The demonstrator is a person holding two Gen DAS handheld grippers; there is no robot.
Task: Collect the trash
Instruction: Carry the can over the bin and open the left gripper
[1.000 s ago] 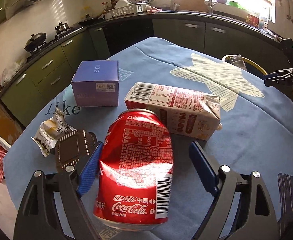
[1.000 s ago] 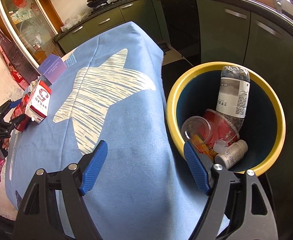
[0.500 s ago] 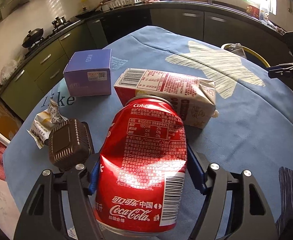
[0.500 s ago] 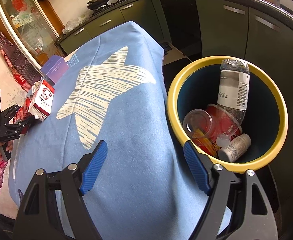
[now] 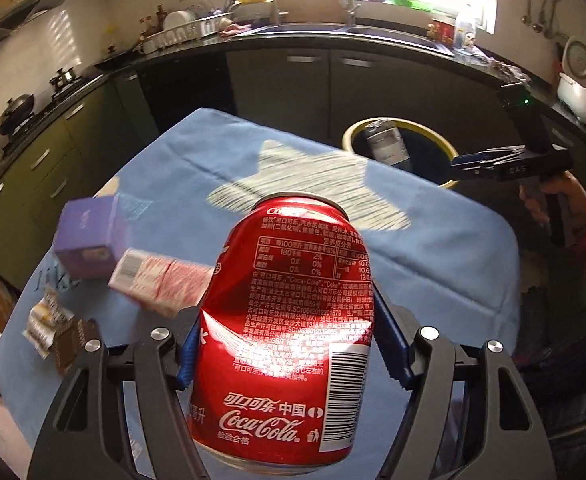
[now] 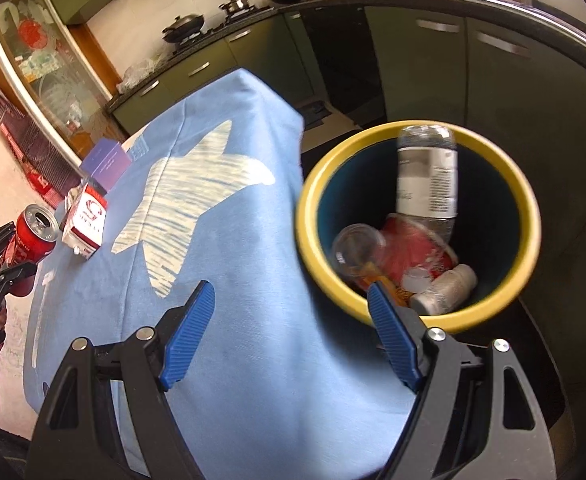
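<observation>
My left gripper (image 5: pixel 289 344) is shut on a dented red Coca-Cola can (image 5: pixel 285 320) and holds it above the blue tablecloth (image 5: pixel 433 248); the can also shows in the right wrist view (image 6: pixel 33 236). A yellow-rimmed trash bin (image 6: pixel 529 216) beside the table holds a plastic bottle (image 6: pixel 427 176), a clear cup and other trash; it shows in the left wrist view (image 5: pixel 357 128) too. My right gripper (image 6: pixel 289 336) is open and empty over the table edge next to the bin.
On the table lie a red-and-white carton (image 5: pixel 161 280), a purple box (image 5: pixel 89 240), a crumpled wrapper (image 5: pixel 41 324) and a brown ribbed piece (image 5: pixel 73 340). Green kitchen cabinets (image 5: pixel 293 88) and a counter surround the table.
My left gripper closed on the can and lifted it off the table, tilting up toward the bin. My right gripper shifted slightly near the bin and stayed open.
</observation>
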